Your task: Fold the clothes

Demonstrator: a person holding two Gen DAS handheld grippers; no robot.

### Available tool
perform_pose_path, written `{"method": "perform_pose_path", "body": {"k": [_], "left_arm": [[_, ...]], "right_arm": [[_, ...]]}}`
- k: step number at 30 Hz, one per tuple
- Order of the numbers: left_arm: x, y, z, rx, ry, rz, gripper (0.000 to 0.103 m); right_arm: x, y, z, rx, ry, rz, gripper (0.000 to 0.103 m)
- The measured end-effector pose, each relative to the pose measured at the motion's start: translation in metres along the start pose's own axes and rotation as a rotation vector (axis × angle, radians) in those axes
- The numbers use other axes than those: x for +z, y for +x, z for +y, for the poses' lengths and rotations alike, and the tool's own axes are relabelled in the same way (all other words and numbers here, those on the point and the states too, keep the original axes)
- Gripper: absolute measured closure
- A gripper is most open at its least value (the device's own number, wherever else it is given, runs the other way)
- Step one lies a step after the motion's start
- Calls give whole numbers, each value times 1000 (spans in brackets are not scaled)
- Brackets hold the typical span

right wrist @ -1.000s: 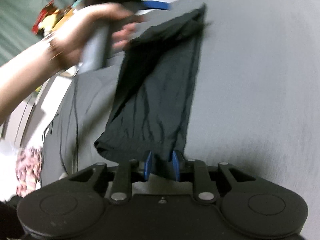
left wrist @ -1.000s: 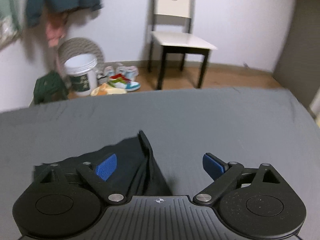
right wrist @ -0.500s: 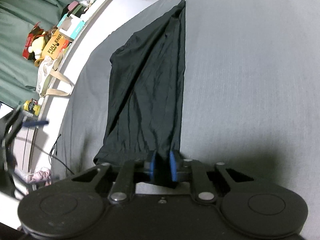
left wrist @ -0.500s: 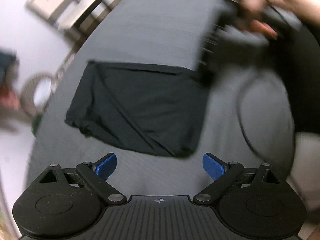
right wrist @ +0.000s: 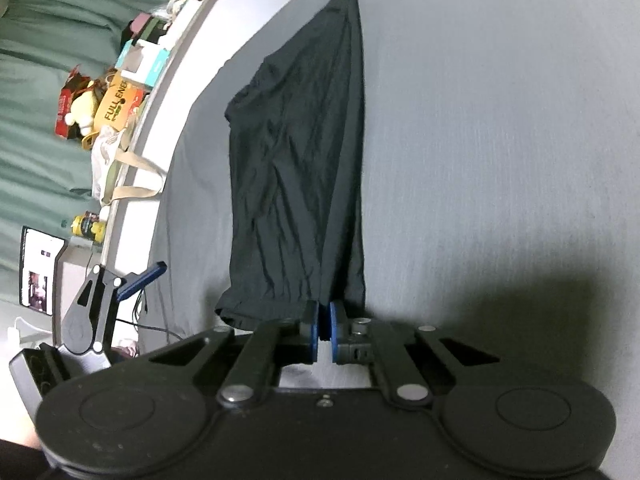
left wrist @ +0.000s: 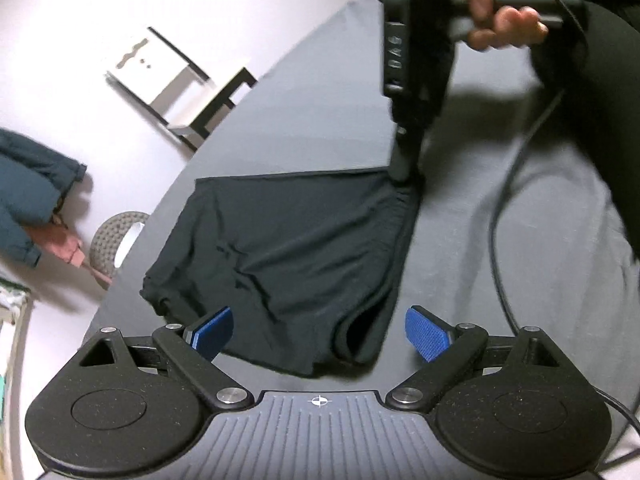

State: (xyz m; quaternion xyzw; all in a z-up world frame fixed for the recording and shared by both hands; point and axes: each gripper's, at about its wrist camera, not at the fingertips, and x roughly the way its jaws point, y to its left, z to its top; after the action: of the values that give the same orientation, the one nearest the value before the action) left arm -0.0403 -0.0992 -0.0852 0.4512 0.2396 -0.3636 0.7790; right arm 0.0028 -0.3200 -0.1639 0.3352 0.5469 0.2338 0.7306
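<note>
Large grey fabric-covered bed surface (left wrist: 328,112) fills both views. Black crumpled cloth garment (left wrist: 288,248) lies flat on it, folded into a rough rectangle. In the right wrist view its long axis runs straight away from the right gripper (right wrist: 323,330), tapering to a far corner at the top. In the left wrist view the same piece lies crosswise, long axis left to right.

Right gripper: blue pads clenched on the garment's near corner; a thin sliver of gap shows between them behind the cloth. Left gripper (left wrist: 322,334): jaws spread wide, released, hovering above the garment's near edge, blue fingers (left wrist: 426,332) not touching the cloth.

Left wrist view only: person's hand (left wrist: 500,20) on the grey handle of the right gripper, black cable (left wrist: 504,208), white chair with dark legs (left wrist: 180,84), teal jacket (left wrist: 28,192).

Right wrist view only: green curtain (right wrist: 48,60), shelf clutter with a yellow plush toy (right wrist: 82,110).
</note>
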Motion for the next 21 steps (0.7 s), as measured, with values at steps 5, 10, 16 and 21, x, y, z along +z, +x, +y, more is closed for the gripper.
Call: {"method": "perform_pose_path", "body": {"k": [5,10,16,21], "left_arm": [[-19,13,-11,21,73,19,29],[-17,24,-14,14,40,40,54],[-15,33,-31,45,112,78,74],[-20,35,-40,28,105,123,97]], "right_arm": [[-1,1,0,3,5,10,97],[-1,2,-5,8,26,18,97],[-3,1,-8,11,25,19,97],[-2,1,-11,12,35,21,97]]}}
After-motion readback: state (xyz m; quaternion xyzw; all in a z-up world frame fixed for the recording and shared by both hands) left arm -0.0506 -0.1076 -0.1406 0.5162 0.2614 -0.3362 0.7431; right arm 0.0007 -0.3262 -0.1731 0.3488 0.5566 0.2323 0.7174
